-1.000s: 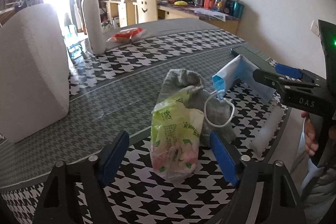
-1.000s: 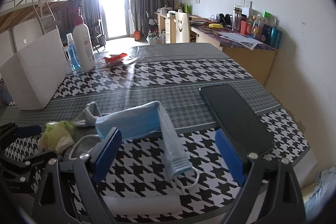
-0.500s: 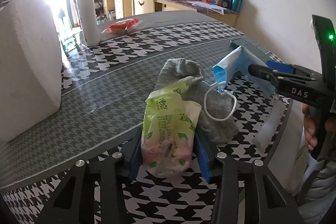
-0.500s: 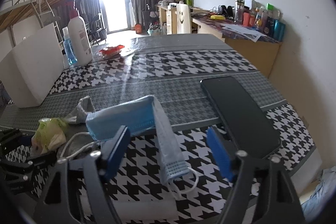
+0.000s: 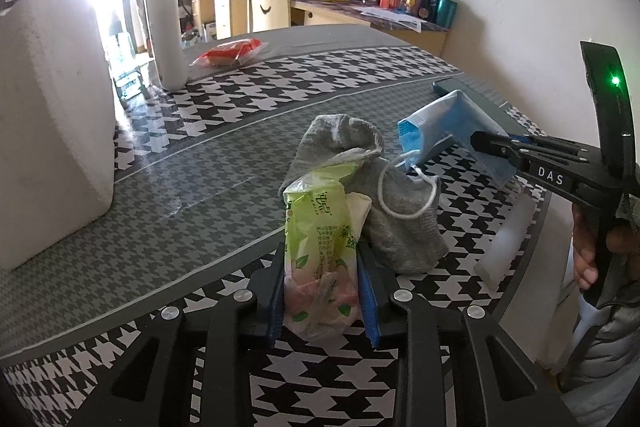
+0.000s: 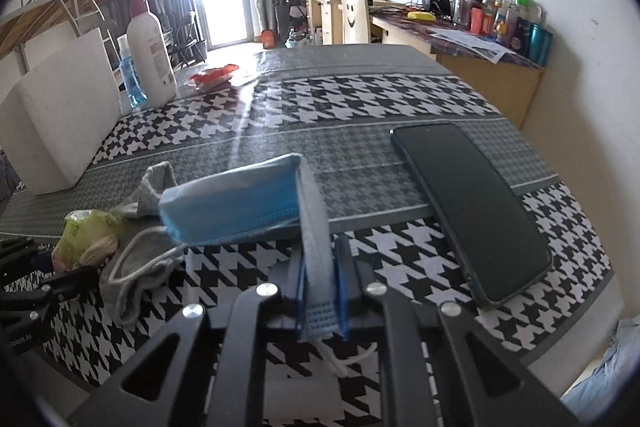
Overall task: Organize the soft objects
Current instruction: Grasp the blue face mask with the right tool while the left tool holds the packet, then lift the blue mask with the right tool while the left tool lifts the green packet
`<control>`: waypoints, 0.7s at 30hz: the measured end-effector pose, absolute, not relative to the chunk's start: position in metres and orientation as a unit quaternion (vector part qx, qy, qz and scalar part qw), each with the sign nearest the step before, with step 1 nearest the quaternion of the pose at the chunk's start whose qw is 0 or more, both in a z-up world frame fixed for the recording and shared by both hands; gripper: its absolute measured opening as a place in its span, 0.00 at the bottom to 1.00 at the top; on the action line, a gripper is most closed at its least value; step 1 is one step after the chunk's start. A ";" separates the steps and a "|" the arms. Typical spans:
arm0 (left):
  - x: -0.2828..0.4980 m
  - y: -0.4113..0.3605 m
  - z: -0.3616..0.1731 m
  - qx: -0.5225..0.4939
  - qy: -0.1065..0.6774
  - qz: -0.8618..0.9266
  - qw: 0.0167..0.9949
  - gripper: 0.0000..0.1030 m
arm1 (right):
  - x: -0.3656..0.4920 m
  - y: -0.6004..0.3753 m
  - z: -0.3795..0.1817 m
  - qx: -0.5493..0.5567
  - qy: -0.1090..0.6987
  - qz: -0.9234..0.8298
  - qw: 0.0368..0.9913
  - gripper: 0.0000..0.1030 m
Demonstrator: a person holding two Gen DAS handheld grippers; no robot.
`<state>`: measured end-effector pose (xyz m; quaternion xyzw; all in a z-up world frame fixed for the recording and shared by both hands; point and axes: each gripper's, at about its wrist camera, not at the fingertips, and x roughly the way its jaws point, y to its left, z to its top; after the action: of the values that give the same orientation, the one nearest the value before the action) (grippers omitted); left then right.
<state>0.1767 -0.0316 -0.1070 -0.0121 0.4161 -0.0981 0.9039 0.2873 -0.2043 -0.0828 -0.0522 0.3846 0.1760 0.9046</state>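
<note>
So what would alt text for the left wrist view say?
The left gripper is closing on a green tissue packet on a houndstooth table, beside a grey sock; the right gripper pinches a blue face mask.

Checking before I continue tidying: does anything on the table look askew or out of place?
Yes. The phone lies near the table edge, one corner at the rim. The mask's ear loop is draped over the grey sock.
</note>
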 end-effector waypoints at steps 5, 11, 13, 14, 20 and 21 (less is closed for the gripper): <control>0.171 -0.030 -0.101 -0.013 0.404 -0.099 0.910 0.32 | 0.284 -0.208 -0.074 -0.042 0.371 0.176 0.911 0.15; 0.165 -0.026 -0.094 -0.016 0.391 -0.096 0.915 0.32 | 0.279 -0.214 -0.063 -0.027 0.360 0.173 0.916 0.15; 0.164 -0.025 -0.092 -0.016 0.388 -0.093 0.917 0.32 | 0.278 -0.215 -0.059 -0.022 0.358 0.175 0.917 0.15; 0.163 -0.025 -0.091 -0.015 0.387 -0.091 0.917 0.32 | 0.277 -0.215 -0.058 -0.021 0.355 0.175 0.918 0.15; 0.159 -0.020 -0.084 -0.017 0.377 -0.084 0.922 0.32 | 0.270 -0.215 -0.047 -0.019 0.342 0.175 0.923 0.15; 0.158 -0.019 -0.083 -0.018 0.375 -0.084 0.923 0.32 | 0.269 -0.214 -0.045 -0.020 0.339 0.176 0.924 0.15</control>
<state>0.1577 -0.0187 -0.0828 -0.0176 0.3748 -0.0836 0.9231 0.2689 -0.2144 -0.0451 -0.0198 0.3393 0.1757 0.9239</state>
